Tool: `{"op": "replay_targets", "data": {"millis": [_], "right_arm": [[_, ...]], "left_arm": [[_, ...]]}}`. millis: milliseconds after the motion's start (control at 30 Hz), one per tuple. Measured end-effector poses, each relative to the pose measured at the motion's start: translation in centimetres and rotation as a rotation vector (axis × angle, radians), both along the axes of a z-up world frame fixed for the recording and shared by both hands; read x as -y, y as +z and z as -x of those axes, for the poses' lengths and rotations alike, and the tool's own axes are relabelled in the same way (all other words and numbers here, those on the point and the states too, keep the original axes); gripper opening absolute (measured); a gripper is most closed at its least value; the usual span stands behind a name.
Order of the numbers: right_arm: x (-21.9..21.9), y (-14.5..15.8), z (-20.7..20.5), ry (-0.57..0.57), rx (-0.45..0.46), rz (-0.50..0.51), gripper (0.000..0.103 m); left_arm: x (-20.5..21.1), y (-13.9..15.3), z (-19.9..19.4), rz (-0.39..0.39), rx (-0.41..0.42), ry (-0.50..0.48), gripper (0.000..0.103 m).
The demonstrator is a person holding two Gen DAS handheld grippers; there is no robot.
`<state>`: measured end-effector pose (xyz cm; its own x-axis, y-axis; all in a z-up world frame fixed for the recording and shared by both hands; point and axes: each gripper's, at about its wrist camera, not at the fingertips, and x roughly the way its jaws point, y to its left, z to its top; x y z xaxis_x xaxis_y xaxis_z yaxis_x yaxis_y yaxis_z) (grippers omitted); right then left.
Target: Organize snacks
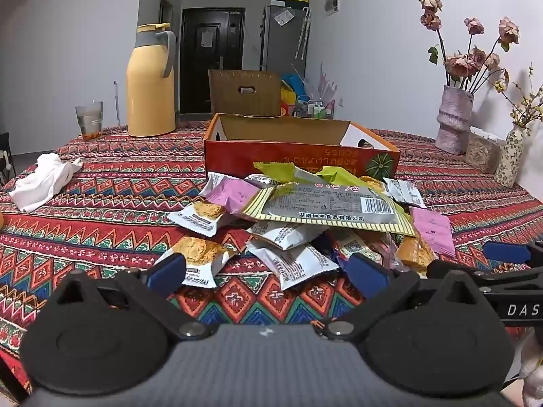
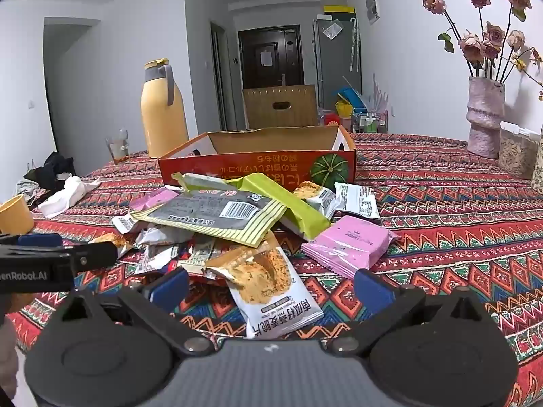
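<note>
A pile of snack packets (image 1: 305,217) lies on the patterned tablecloth, topped by a large grey and yellow striped bag (image 1: 325,205). Behind it stands an open orange cardboard box (image 1: 298,156), which looks empty. My left gripper (image 1: 268,273) is open and empty, low at the near edge of the pile, with white oat-crisp packets (image 1: 200,261) between its fingers. In the right wrist view the pile (image 2: 237,224), the box (image 2: 258,166) and pink packets (image 2: 349,244) show. My right gripper (image 2: 271,288) is open and empty over a white oat-crisp packet (image 2: 271,288).
A yellow thermos jug (image 1: 151,81) and a glass (image 1: 89,118) stand at the back left. A white cloth (image 1: 44,179) lies left. A vase of dried roses (image 1: 454,118) and jars stand at the right. A yellow cup (image 2: 13,217) sits at the left edge.
</note>
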<state>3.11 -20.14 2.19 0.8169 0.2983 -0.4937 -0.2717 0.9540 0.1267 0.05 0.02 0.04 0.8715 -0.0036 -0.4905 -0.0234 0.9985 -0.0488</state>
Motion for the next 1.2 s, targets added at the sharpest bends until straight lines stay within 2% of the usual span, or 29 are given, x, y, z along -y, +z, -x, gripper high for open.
{"op": "replay_targets", "data": {"millis": [300,1200], "right_arm": [[-0.1,-0.1,-0.1,-0.001,-0.001,0.001,0.103],[-0.1,-0.2,-0.2,-0.004,-0.003,0.001,0.103]], "left_arm": [[0.5,-0.8,0.5,-0.009,0.014,0.007,0.103],[-0.5,-0.7,-0.6,0.005,-0.015,0.025,0.103]]}}
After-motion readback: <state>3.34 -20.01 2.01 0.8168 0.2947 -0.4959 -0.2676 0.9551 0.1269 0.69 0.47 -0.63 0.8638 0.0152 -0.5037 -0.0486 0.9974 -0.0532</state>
